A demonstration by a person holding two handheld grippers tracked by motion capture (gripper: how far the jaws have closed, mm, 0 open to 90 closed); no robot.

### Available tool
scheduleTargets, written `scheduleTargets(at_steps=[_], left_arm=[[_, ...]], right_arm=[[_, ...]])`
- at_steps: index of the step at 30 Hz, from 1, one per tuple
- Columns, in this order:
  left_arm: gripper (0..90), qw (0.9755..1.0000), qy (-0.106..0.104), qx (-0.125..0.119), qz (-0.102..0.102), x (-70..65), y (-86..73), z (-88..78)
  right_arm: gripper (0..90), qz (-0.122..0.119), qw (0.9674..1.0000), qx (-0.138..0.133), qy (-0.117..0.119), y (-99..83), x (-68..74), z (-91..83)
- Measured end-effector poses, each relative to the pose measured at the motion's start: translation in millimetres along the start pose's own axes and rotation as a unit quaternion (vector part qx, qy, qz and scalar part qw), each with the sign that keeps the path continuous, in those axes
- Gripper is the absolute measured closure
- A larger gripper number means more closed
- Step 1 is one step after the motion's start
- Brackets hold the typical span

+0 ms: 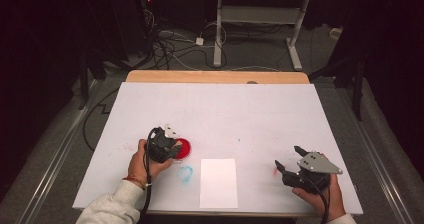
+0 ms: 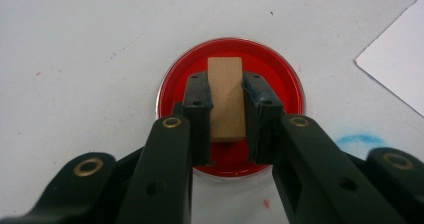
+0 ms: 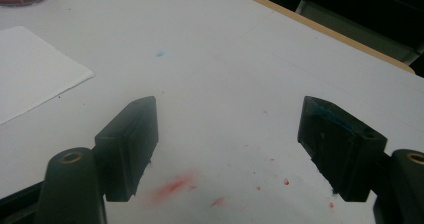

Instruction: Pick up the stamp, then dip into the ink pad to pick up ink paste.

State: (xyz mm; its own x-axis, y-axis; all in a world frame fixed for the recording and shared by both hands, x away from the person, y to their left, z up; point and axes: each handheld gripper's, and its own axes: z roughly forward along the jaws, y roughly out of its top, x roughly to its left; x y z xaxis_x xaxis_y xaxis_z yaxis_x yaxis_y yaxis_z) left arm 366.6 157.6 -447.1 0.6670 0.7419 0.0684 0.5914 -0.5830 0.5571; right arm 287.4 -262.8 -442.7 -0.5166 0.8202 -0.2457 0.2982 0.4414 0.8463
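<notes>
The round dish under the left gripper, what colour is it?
Red, clearest in the left gripper view.

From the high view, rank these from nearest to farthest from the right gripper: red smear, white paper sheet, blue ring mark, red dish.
1. Red smear, just left of the right gripper.
2. White paper sheet, at centre front.
3. Blue ring mark, left of the sheet.
4. Red dish, under the left gripper.

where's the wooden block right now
The wooden block is clamped in the left tool, over the red ink dish, left of the white paper.
</notes>
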Motion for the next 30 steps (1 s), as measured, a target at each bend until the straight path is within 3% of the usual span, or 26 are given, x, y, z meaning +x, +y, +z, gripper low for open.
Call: scheduleTargets(at_steps=[7, 10, 19, 24, 30], left_arm=[[73.5, 0.9998, -0.001, 0.005, 0.018, -2.5, 1.9, -4.7], [73.5, 0.9996, -0.016, 0.004, 0.023, -1.4, 1.8, -9.6], [73.5, 0.9993, -0.004, -0.013, 0.034, 2.6, 6.2, -27.1], [73.5, 0.9988, -0.020, -0.030, 0.033, 4.4, 10.1, -39.7], [73.5, 0.9981, -0.028, -0.027, 0.048, 3.5, 17.3, -47.8]], right_arm=[[24.5, 0.000, 1.0000, -0.001, -0.003, -0.8, -1.0, -1.3], [24.4, 0.001, 1.0000, 0.000, -0.003, -0.3, -1.6, -1.5], [24.4, 0.005, 0.9999, -0.004, -0.008, 1.0, -3.3, -2.0], [24.4, 0.002, 0.9999, -0.004, -0.010, 2.1, -2.6, -2.9], [24.5, -0.004, 0.9999, 0.003, -0.012, 0.5, -1.7, -2.0]])
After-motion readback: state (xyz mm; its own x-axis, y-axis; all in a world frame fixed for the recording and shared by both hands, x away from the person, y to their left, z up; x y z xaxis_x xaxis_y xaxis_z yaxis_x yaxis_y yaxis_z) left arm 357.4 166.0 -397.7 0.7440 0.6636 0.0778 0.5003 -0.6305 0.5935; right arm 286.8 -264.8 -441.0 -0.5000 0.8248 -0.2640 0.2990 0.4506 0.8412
